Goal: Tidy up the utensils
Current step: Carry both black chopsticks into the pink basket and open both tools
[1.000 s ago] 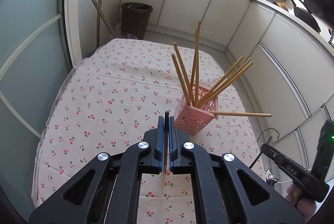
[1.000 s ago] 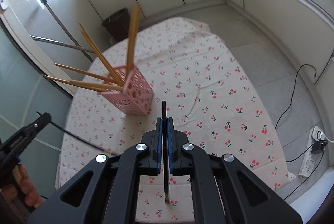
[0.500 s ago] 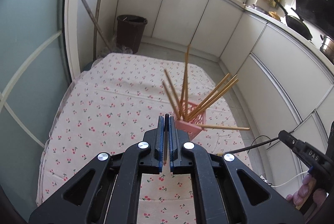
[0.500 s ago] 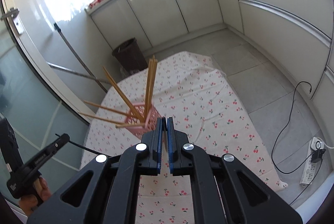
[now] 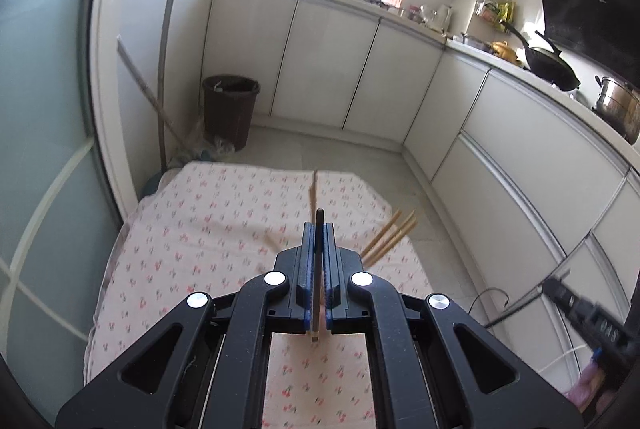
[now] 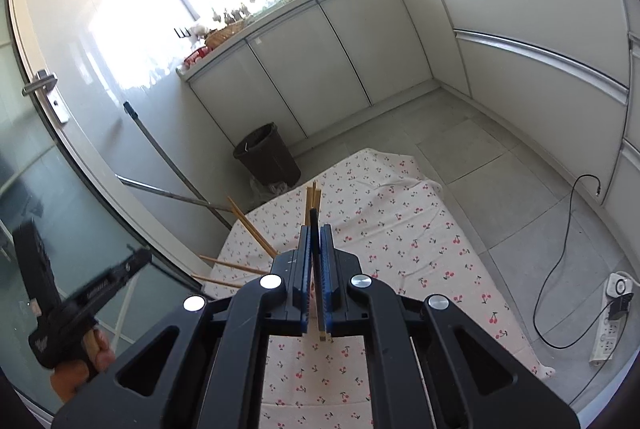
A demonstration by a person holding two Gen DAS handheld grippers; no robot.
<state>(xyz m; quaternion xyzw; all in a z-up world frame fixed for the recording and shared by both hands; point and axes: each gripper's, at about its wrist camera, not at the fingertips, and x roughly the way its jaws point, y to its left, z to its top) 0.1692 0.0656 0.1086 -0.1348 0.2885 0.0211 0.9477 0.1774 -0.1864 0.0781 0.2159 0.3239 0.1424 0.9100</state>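
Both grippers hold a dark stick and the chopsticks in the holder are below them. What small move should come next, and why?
Probably lower the left gripper toward the chopsticks on the cherry tablecloth. Its jaws are shut on a dark stick, as are those of the right gripper, and the holder is hidden behind the jaws, so come down slowly until its opening shows.

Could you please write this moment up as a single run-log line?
left tool: shut on dark chopstick | right tool: shut on dark chopstick | wooden chopsticks: bunched behind tools | tablecloth: below
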